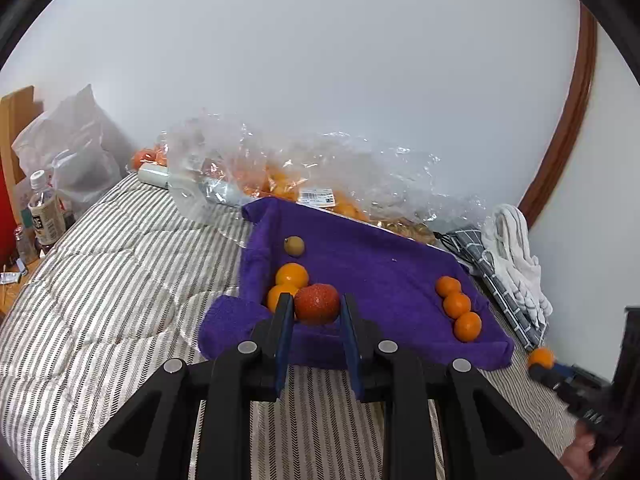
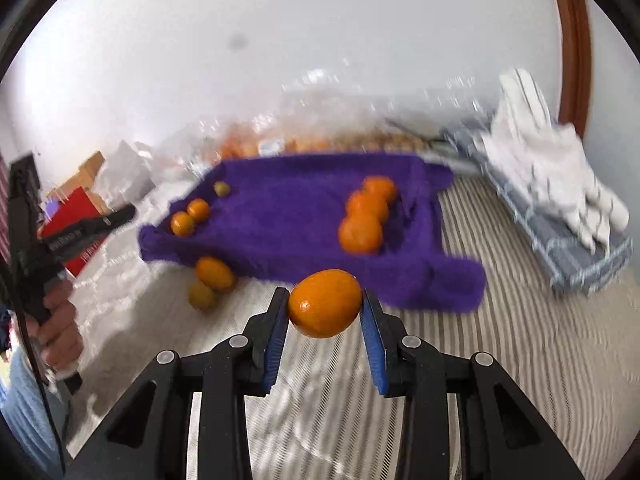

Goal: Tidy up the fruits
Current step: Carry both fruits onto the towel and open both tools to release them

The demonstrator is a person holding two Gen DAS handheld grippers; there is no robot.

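left gripper (image 1: 316,308) clamped on a red fruit (image 1: 317,303), right gripper (image 2: 325,306) squeezing an orange (image 2: 325,303), both over the purple towel (image 1: 380,272)

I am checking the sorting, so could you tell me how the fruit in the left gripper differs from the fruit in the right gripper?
The fruit in the left gripper is a red fruit with a speckled skin; the fruit in the right gripper is a smooth orange. The red fruit is roundish, while the orange is oval and lies sideways between the pads. The red fruit hangs over the purple towel; the orange is above the striped bedding. Each is clamped between blue pads.
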